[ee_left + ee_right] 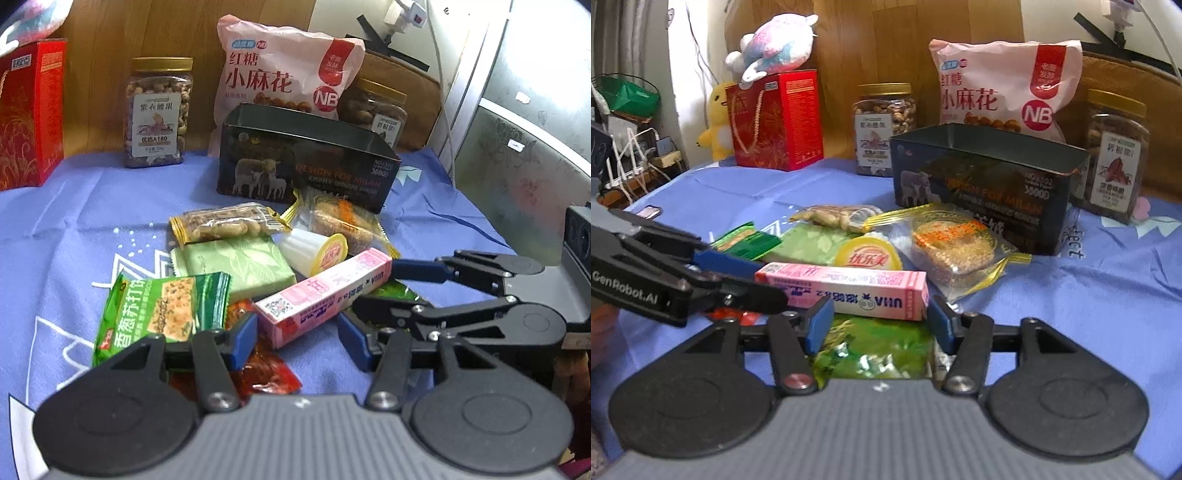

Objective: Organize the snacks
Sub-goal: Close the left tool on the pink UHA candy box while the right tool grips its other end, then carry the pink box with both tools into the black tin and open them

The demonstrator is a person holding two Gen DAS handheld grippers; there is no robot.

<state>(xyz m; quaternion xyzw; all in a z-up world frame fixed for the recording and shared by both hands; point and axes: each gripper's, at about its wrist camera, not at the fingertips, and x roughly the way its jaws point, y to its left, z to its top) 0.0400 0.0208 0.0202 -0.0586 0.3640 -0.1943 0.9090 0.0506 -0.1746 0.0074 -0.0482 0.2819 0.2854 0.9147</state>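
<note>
- Right gripper (879,326) stands spread, its blue pads either side of the pink candy box (846,291) without pressing it; left gripper (297,338) is also spread.
- Dark tin (986,184) stands open-topped (contents unseen) behind the snack heap.
- Blue cloth (1108,295) lies bare toward its right edge.

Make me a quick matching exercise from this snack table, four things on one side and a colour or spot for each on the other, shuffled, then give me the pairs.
Things:
1. candy box
2. jelly cup
3. tin
4. gift box

Descriptions:
A. red, with a plush toy on top
B. dark, open at the top, empty
C. pink, lying across the snack pile
D. yellow lid, on its side behind the pink one

Pairs: 1-C, 2-D, 3-B, 4-A
</note>
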